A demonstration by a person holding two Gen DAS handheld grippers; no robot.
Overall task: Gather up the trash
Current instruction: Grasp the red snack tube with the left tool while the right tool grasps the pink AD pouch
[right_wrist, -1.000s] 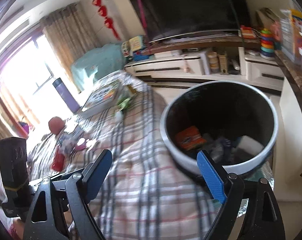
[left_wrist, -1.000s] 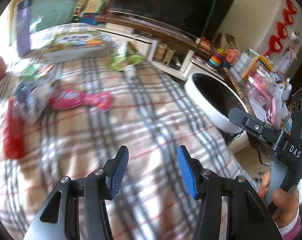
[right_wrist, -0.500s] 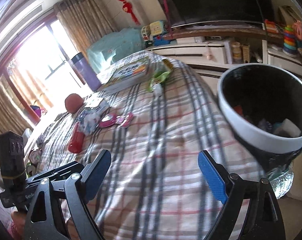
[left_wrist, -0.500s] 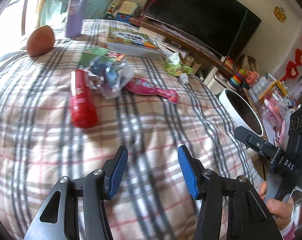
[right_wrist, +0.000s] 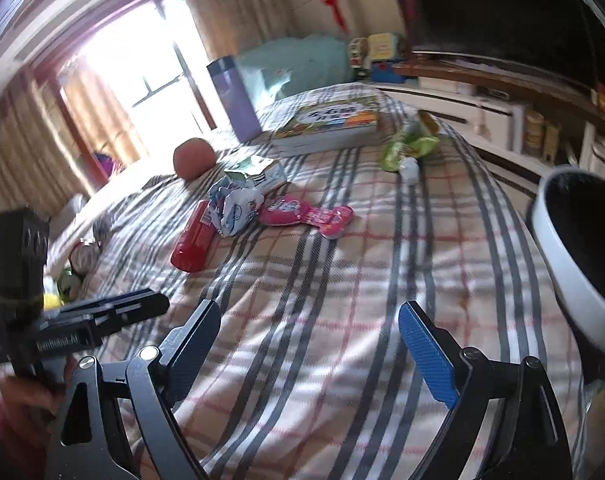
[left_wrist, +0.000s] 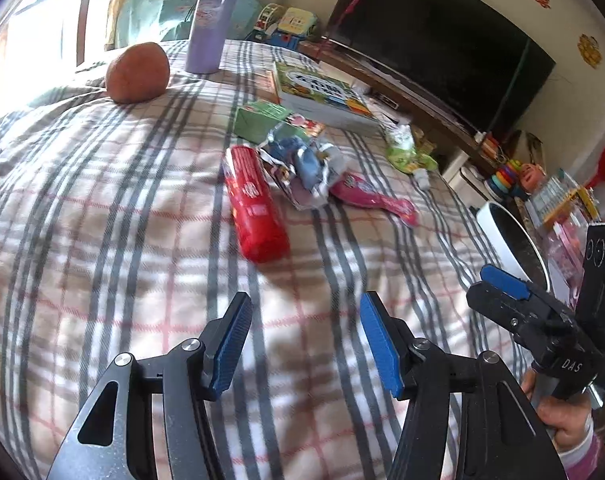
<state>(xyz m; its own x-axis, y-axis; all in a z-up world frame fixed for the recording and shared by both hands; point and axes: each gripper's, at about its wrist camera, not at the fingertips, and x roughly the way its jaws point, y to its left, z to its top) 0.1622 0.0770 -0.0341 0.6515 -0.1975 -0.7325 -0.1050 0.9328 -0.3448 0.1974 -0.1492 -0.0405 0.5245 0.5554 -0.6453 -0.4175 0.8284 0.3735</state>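
My left gripper [left_wrist: 302,340] has its jaws apart, just been widening, nothing between them, only plaid cloth under them. My right gripper [right_wrist: 314,344] has its jaws spread wide and empty, low centre of the right wrist view. The surface is a worktop covered in a grey, white and pink plaid cloth [left_wrist: 102,240], sunlit at the left of the frame. The trash sits mid-frame: a red wrapper [left_wrist: 254,204] lying lengthwise, a crumpled blue-and-silver wrapper [left_wrist: 306,164] touching its upper end, a pink wrapper [left_wrist: 370,196] just right of that, a green carton [left_wrist: 258,120] behind the crumpled one, and a green pouch [left_wrist: 406,152] further right near the cloth's edge. All are well apart from both grippers. A white-rimmed black bin [right_wrist: 574,248] stands off the cloth's right edge, at the right of the frame in both views. Non-trash, upper part of the frame: an orange-brown round thing [left_wrist: 138,72], an upright purple flask [left_wrist: 212,20], and a picture book [left_wrist: 322,92] lying flat. The room: a dark TV [left_wrist: 434,36] on a low cabinet at the upper right, toys beside it, red wall ornaments, curtains [right_wrist: 238,12] and a bright window [right_wrist: 142,56] at the upper left of the right wrist view.
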